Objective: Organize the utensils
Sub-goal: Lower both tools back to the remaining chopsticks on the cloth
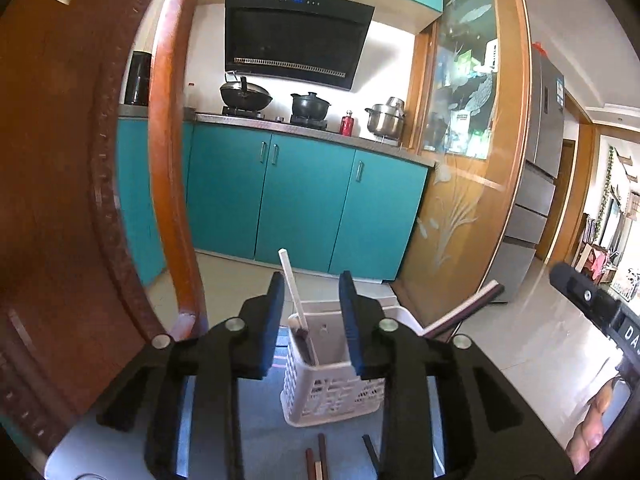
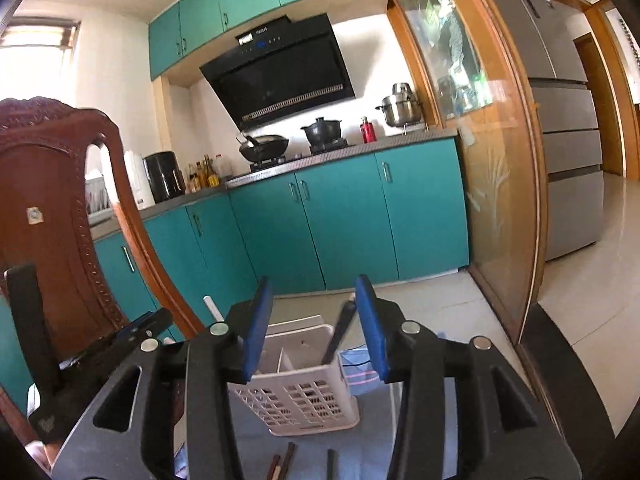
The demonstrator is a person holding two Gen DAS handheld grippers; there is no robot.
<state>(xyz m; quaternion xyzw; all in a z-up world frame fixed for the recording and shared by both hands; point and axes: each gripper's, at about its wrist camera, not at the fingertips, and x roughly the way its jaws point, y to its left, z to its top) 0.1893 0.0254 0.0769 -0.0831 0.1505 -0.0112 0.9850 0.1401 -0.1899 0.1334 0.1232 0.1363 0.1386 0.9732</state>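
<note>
A white perforated utensil basket (image 1: pixel 332 384) (image 2: pixel 296 396) stands on the table just ahead of both grippers. In its left compartment a chopstick (image 1: pixel 294 292) with a pale handle and dark tip stands upright between the fingers of my left gripper (image 1: pixel 312 320), which is open and not pressing on it. A dark chopstick (image 2: pixel 340 332) (image 1: pixel 468 312) leans in the right compartment, between the blue pads of my open right gripper (image 2: pixel 316 328), with gaps on both sides. Loose chopsticks (image 1: pixel 318 460) (image 2: pixel 282 464) lie on the table in front of the basket.
A carved wooden chair back (image 1: pixel 60 200) (image 2: pixel 60 220) rises close on the left. The table has a blue-grey cloth (image 2: pixel 360 452). Beyond it are teal kitchen cabinets (image 1: pixel 304 200) and a glass sliding door (image 1: pixel 472 160). A hand (image 1: pixel 592 432) holds the right gripper at the left wrist view's lower right.
</note>
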